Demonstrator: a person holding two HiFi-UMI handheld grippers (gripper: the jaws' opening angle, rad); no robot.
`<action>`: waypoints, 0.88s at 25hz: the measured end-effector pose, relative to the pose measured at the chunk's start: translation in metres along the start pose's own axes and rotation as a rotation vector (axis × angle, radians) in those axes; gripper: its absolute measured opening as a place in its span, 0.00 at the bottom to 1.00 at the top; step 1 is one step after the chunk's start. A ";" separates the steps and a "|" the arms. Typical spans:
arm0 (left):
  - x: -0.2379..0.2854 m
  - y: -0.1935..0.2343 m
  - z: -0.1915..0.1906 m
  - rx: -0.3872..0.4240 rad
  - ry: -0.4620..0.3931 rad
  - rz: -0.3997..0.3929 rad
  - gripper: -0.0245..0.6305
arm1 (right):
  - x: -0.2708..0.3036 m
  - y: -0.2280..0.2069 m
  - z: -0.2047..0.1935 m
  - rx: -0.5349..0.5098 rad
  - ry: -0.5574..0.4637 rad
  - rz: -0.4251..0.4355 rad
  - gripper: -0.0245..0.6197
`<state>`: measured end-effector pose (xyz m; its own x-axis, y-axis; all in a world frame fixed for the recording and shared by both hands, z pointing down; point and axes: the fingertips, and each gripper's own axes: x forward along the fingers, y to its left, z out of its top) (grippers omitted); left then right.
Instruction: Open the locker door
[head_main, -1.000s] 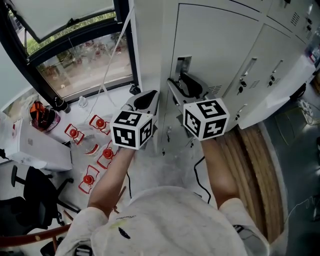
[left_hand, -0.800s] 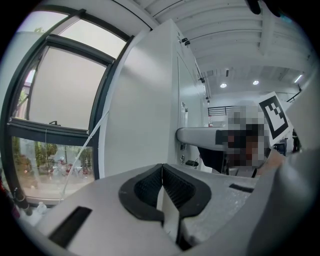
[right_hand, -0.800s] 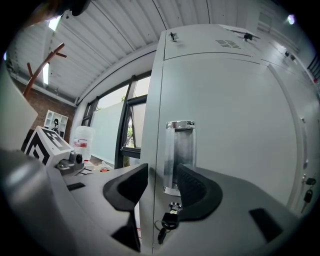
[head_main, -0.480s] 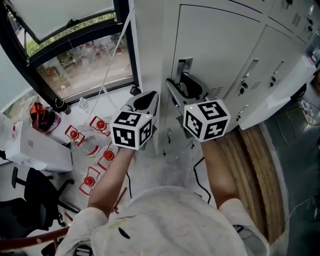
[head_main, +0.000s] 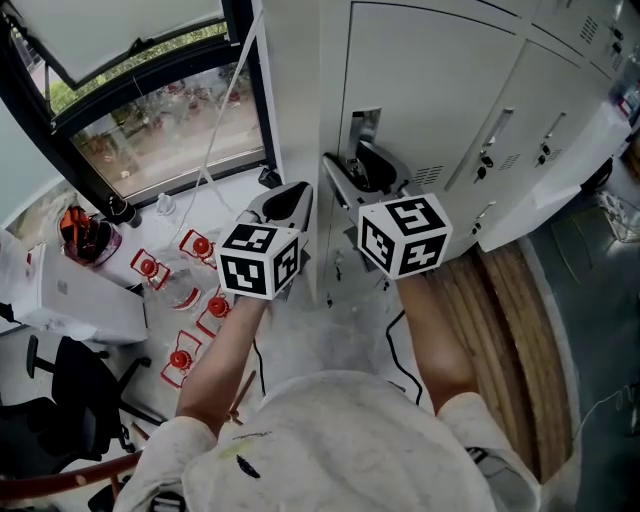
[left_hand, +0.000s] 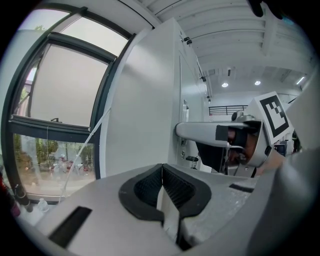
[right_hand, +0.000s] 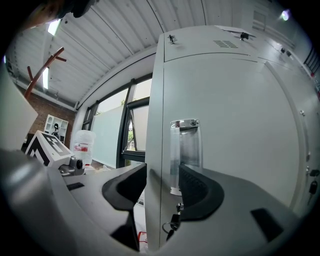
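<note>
The white locker door (head_main: 430, 90) stands in front of me, with a chrome recessed handle (right_hand: 184, 150) near its left edge and a key (right_hand: 172, 225) hanging in the lock below it. My right gripper (head_main: 358, 172) straddles that left edge at handle height. In the right gripper view the door's edge (right_hand: 156, 150) runs between the jaws of my right gripper (right_hand: 161, 186), which are opening, with a gap showing on the left side. My left gripper (head_main: 288, 202) hangs just left of the locker, shut and empty, and points past the locker's side in the left gripper view (left_hand: 161, 187).
More locker doors (head_main: 530, 110) continue to the right. A dark-framed window (head_main: 150, 120) fills the wall at left. Several red-capped bottles (head_main: 190, 300) lie on the floor below it. A black cable (head_main: 395, 350) runs by my feet, and an office chair (head_main: 60, 400) is at lower left.
Both grippers have drifted slightly left and up along the locker front. The right gripper's jaws have spread a little wider around the door's edge.
</note>
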<state>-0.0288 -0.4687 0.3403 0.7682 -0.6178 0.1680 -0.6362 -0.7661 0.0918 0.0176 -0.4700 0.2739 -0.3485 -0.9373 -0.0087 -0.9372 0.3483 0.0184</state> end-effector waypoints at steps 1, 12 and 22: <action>-0.001 0.000 0.000 -0.001 0.001 0.000 0.05 | 0.000 0.001 0.000 0.003 0.000 0.004 0.31; -0.006 -0.023 -0.002 0.001 0.003 -0.025 0.05 | -0.026 0.006 0.001 0.003 -0.003 0.031 0.31; -0.014 -0.049 -0.002 0.012 0.003 -0.039 0.05 | -0.054 0.008 0.001 0.002 0.002 0.030 0.31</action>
<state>-0.0090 -0.4221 0.3354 0.7922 -0.5868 0.1675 -0.6047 -0.7917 0.0867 0.0288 -0.4162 0.2739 -0.3760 -0.9266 -0.0062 -0.9265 0.3759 0.0162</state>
